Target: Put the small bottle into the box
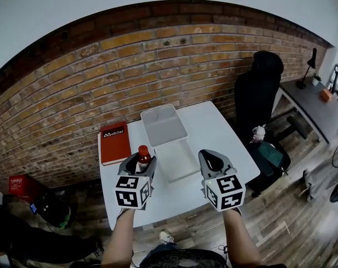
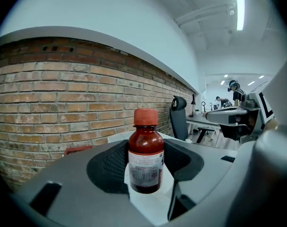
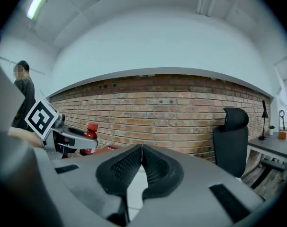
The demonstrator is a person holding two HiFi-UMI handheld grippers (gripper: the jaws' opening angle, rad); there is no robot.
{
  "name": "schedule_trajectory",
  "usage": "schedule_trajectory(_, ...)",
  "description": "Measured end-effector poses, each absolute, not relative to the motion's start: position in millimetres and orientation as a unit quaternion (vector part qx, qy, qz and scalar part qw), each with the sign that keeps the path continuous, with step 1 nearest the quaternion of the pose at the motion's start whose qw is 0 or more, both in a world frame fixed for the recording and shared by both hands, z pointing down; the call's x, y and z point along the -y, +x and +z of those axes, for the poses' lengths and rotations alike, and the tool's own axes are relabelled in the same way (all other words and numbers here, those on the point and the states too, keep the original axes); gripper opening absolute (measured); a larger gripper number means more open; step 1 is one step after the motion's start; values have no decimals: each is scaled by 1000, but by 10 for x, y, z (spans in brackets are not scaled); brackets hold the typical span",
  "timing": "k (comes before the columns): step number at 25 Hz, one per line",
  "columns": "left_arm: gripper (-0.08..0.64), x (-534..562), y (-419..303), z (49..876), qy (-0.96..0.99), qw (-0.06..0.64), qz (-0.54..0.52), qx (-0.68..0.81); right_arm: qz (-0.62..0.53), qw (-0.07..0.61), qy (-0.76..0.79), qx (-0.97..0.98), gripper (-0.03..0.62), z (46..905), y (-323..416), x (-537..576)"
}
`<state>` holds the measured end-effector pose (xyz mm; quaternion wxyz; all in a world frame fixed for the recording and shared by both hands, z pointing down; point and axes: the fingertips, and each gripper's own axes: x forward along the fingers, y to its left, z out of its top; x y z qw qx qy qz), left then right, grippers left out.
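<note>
A small brown bottle [image 2: 145, 162] with a red cap and a white label stands upright between the jaws of my left gripper [image 2: 144, 167], which is shut on it. In the head view the bottle [image 1: 143, 156] sits in the left gripper [image 1: 140, 164] over the table's left front part. The clear plastic box [image 1: 178, 158] lies just right of it, with its lid [image 1: 163, 124] resting behind it. My right gripper [image 1: 212, 162] hovers at the box's right side, shut and empty, its pads [image 3: 141, 167] touching. The right gripper view also catches the bottle [image 3: 89, 139] at far left.
A red book [image 1: 114, 142] lies at the white table's [image 1: 225, 133] left back corner. A brick wall [image 1: 130, 77] runs behind the table. A black office chair [image 1: 259, 91] stands to the right, beside a grey desk [image 1: 311, 102] with a lamp.
</note>
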<state>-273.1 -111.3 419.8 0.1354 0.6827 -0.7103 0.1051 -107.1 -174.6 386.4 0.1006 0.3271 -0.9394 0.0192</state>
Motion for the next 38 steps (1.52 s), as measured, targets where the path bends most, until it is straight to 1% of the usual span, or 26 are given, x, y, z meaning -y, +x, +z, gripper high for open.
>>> schedule_trajectory(7, 232, 1386, -3056, 4197, 707, 135, 104, 686, 16, 105, 360, 927, 20, 3817, -1366, 1907)
schedule_trajectory(15, 232, 1602, -3166, 4222, 728, 135, 98, 665, 9, 106, 382, 918, 20, 3772, -1508, 2028)
schedule_trajectory(26, 233, 1817, -3112, 4266, 730, 135, 105, 662, 7, 107, 389, 915, 20, 3796, -1392, 2249)
schedule_trajectory(38, 232, 2187, -2825, 4234, 714, 132, 109, 679, 7, 95, 367, 926, 20, 3791, -1143, 2740)
